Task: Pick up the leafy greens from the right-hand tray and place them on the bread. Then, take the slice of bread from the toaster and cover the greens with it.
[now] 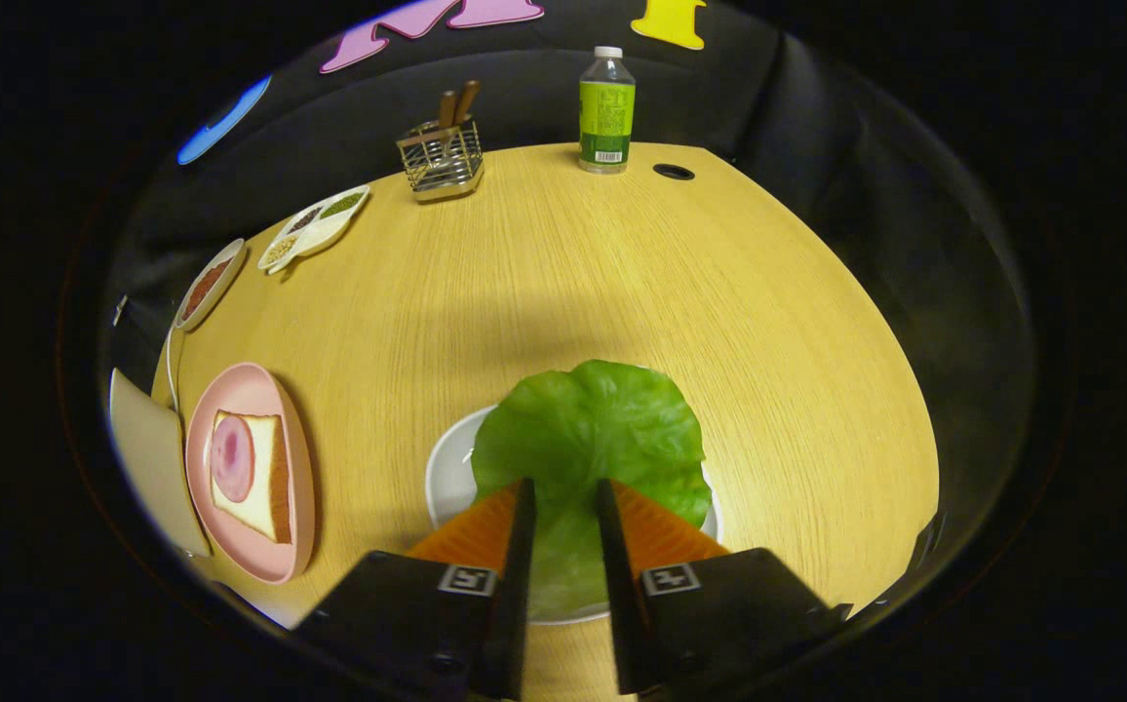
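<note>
Green leafy greens [588, 429] lie on a white tray [446, 478] on the worktop [573, 283], leaf between and ahead of the tool [563, 492]. Tool fingers narrowly parted over the leaf; grip contact unclear. Pink plate [252, 468] with bread [256, 475] sits at 9 o'clock.

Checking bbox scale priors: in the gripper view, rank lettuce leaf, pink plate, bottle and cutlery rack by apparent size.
1. lettuce leaf, between and ahead of the gripper fingers, which are open
2. pink plate
3. bottle and cutlery rack: look alike, unranked

The leaf is nearest the camera, so its lead is inflated.
</note>
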The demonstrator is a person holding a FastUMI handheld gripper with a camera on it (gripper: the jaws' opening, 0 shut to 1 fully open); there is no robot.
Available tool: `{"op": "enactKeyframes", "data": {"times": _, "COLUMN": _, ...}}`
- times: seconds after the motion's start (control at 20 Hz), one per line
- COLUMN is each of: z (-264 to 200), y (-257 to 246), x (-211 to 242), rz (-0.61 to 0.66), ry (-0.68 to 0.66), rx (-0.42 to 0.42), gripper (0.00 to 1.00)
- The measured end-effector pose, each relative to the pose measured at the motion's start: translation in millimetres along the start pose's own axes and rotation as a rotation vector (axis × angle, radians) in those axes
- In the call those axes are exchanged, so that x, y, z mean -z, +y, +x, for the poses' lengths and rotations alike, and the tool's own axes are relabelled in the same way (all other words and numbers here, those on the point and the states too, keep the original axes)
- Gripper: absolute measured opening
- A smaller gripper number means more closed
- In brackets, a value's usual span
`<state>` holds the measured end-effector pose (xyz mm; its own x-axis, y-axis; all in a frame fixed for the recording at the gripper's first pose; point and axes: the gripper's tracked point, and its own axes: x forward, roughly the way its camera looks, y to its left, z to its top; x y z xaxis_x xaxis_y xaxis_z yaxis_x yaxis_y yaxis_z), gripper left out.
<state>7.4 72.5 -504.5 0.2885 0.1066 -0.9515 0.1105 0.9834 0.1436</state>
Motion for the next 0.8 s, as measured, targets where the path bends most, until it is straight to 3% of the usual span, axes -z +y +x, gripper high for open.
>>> {"op": "enactKeyframes", "data": {"times": 0.05, "z": 1, "y": 2, "x": -2, "rz": -0.003, "ry": -0.007, "rx": -0.013, "gripper": 0.20}}
{"op": "enactKeyframes", "data": {"times": 0.1, "z": 1, "y": 1, "x": 0, "rz": -0.007, "ry": -0.005, "rx": -0.015, "gripper": 0.09}}
{"op": "enactKeyframes", "data": {"times": 0.5, "z": -33, "y": -5, "x": -14, "rz": -0.007, "ry": -0.086, "rx": -0.060, "gripper": 0.08}}
{"op": "enactKeyframes", "data": {"times": 0.8, "z": -70, "y": -9, "x": -18, "rz": -0.145, "ry": -0.133, "rx": -0.077, "gripper": 0.08}}
